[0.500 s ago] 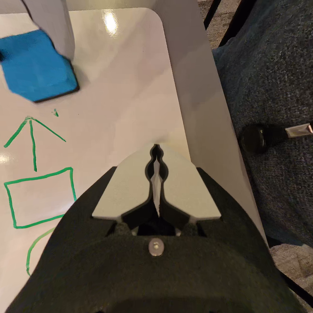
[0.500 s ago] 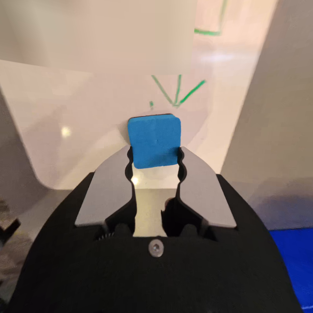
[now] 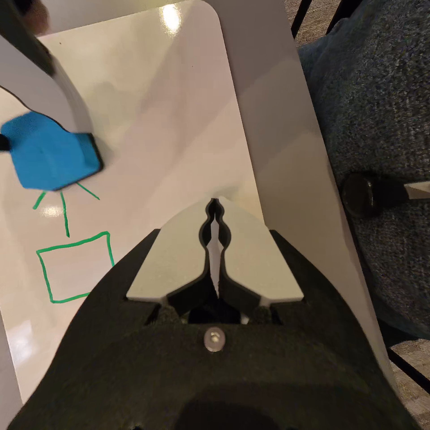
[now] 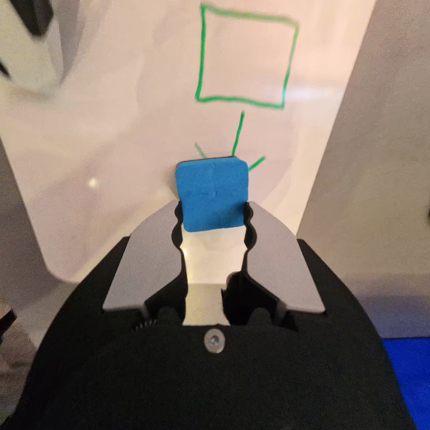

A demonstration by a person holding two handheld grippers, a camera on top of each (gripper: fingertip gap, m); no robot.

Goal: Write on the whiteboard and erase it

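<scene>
Half the green arrow (image 4: pixel 237 137) hides beneath the blue eraser (image 4: pixel 213 195).

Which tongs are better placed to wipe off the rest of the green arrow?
Right. The right tongs grip the blue eraser, which already covers the green arrow tip on the whiteboard. The left tongs are shut on nothing, off to the side.

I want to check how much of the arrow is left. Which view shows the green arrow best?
The left wrist view: the green arrow is sharp, its tip under the blue eraser. The right wrist view shows it blurrier, tip likewise covered.
</scene>
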